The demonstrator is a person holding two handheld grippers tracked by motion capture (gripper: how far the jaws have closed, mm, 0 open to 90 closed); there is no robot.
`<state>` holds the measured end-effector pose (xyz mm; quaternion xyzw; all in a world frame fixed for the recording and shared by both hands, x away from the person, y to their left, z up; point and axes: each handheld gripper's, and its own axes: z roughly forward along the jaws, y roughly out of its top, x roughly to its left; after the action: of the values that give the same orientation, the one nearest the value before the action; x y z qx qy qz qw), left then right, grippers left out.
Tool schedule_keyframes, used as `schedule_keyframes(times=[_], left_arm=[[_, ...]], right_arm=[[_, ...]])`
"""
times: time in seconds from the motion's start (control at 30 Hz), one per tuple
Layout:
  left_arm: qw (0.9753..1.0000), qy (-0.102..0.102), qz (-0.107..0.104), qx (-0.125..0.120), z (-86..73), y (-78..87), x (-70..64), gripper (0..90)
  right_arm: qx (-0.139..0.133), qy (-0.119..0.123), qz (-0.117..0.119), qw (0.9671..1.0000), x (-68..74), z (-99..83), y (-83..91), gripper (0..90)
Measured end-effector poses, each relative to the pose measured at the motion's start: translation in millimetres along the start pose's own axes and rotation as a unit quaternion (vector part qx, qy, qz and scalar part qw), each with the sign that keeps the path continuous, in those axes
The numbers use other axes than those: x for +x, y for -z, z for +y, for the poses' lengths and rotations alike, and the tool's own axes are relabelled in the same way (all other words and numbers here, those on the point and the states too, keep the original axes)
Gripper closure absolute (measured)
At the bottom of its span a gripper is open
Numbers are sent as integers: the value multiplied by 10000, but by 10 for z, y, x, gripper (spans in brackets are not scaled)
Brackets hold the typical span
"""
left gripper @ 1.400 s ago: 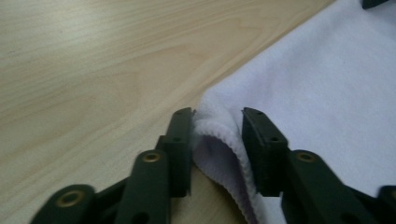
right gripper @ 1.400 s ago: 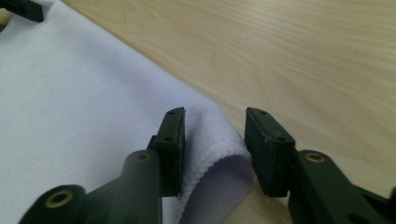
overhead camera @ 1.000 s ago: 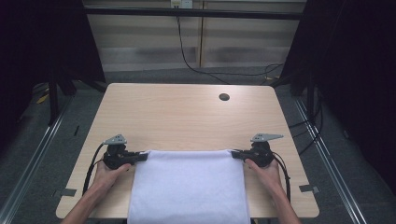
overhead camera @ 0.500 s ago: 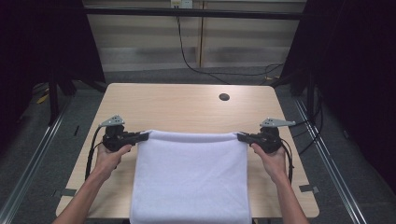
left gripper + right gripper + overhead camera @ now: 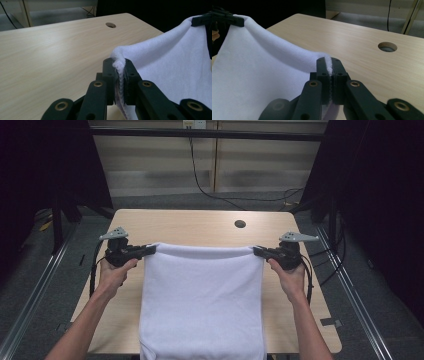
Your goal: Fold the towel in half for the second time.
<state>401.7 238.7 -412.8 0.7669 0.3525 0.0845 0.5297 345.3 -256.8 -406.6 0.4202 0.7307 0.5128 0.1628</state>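
Observation:
A white towel (image 5: 202, 300) hangs stretched between my two grippers above the wooden table (image 5: 200, 226), its lower part draping over the near edge. My left gripper (image 5: 151, 249) is shut on the towel's upper left corner. In the left gripper view the cloth (image 5: 172, 60) is pinched between the left gripper (image 5: 118, 65) jaws. My right gripper (image 5: 257, 251) is shut on the upper right corner. The right gripper view shows a thin fold of towel (image 5: 262, 72) clamped in the right gripper (image 5: 328, 62), with the other gripper's jaw at the far corner.
A round cable hole (image 5: 240, 224) sits in the table near its far right. Black cables run on the floor behind the table. Metal rails flank both sides. Bare tabletop (image 5: 50, 50) lies beyond the towel.
Both grippers have lifted and moved away from the near edge with the towel's top edge. The towel now hangs taut and higher, with more of it off the table.

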Motion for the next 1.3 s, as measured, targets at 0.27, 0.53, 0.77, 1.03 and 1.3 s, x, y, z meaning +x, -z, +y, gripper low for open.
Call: schedule_keyframes(times=[0.27, 0.53, 0.77, 1.03, 1.3], left_arm=[[9998, -6, 161, -153, 267, -27, 79, 830], [9995, -19, 241, -209, 467, -68, 111, 831], [9997, -31, 117, -213, 393, -58, 79, 830], [9996, -192, -13, -205, 185, 106, -43, 830], [9985, -240, -258, -410, 7, 376, -176, 828]], right_arm=[[-77, 11, -35, 10000, -57, 225, -51, 875], [-150, -44, -59, 9999, -118, 369, -103, 876], [-105, -34, -51, 9999, -160, 382, -98, 876], [-139, 119, 133, 9997, -44, 303, 46, 875], [-260, 380, 467, 9978, 167, 231, 234, 873]])
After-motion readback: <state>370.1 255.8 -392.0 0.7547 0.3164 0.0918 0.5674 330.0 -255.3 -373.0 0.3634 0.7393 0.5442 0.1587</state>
